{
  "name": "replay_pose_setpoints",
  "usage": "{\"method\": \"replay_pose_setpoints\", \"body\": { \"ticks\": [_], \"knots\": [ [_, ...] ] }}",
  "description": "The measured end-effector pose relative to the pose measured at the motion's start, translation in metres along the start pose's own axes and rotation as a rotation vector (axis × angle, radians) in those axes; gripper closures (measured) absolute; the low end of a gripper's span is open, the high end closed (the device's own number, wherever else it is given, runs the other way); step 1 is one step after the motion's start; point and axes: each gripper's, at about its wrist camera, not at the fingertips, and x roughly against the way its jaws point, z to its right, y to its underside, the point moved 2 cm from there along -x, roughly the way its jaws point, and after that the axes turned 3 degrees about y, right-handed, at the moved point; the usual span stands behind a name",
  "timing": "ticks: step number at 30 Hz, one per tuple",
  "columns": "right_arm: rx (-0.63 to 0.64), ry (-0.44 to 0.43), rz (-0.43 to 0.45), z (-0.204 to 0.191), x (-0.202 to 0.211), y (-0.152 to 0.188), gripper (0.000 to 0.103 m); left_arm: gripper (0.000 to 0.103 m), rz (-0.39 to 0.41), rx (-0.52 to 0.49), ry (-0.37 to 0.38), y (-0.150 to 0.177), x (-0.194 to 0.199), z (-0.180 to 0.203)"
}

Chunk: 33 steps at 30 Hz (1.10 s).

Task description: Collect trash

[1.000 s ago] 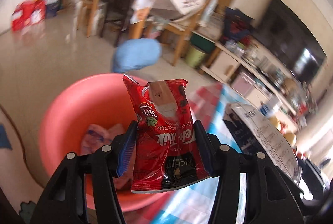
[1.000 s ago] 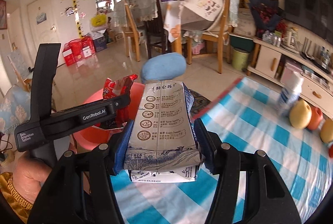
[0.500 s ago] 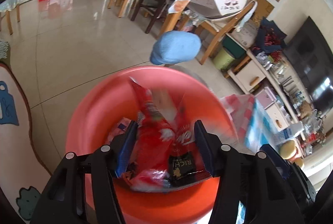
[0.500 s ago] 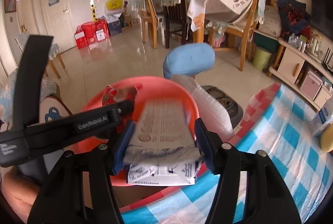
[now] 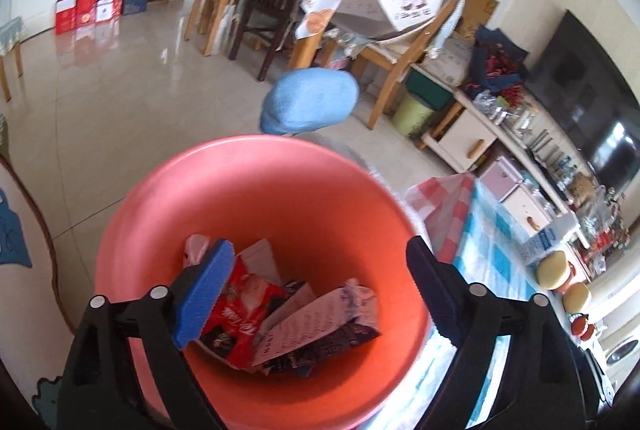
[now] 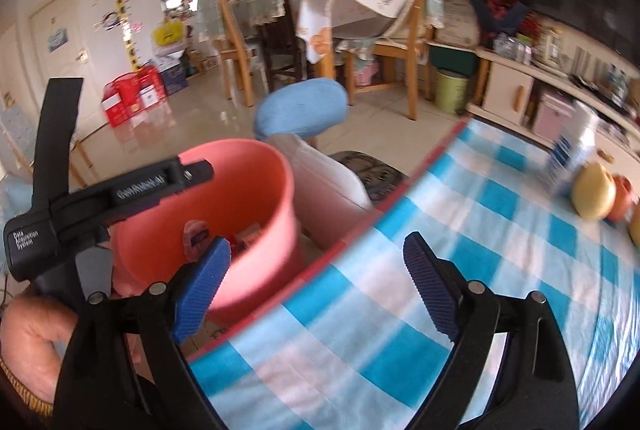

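Both tools are seen spreading wide right now, w/ nothing pinched in either. The left gripper (image 5: 320, 282) is hung over the round salmon-pink plastic bucket (image 5: 256, 166), pointed down into it, jaws opening, blue ribbed pads (image 5: 204, 294) clear of everything; directly below, the crumpled red foil snack wrapper (image 5: 240, 310) is lying on the bucket floor beside the white-and-blue printed paper carton (image 5: 316, 322), tipped on its side among other scraps. That's where the trash is: inside the bucket, not on the table. The bucket is parked just off the edge of the table covered w/ a blue-and-white checked cloth (image 6: 460, 270), prob. so rubbish can be dropped straight off the side. The right gripper (image 6: 316, 290) is held over that table edge, jaws opening too, empty; the bucket rim is seen just left of it, and the left tool's black body plus a hand (image 6: 32, 342) are caught in its view. Further back on the cloth, a blue-white box (image 6: 568, 158) and some yellow and orange round fruit-like items (image 6: 592, 196) are left standing; whether they count as trash can't be told. This drop judged done; next piece, if any, to be looked for on the cloth.
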Motion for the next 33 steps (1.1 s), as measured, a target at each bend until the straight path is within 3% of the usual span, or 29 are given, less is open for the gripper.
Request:
{"method": "replay_pose_setpoints", "body": {
  "ticks": [11,16,33],
  "knots": [
    [-0.061,0.105,0.015,0.058,0.049,0.033,0.014,0.012,0.018,-0.067,0.123,0.015,0.007,0.046],
    [-0.069,0.167,0.019,0.081,0.066,0.044,0.014,0.007,-0.027,-0.112,0.155,0.022,0.007,0.066],
    [-0.117,0.316,0.096,0.142,0.121,0.071,0.011,0.007,-0.026,-0.325,0.228,0.068,0.017,0.142]
  ]
}}
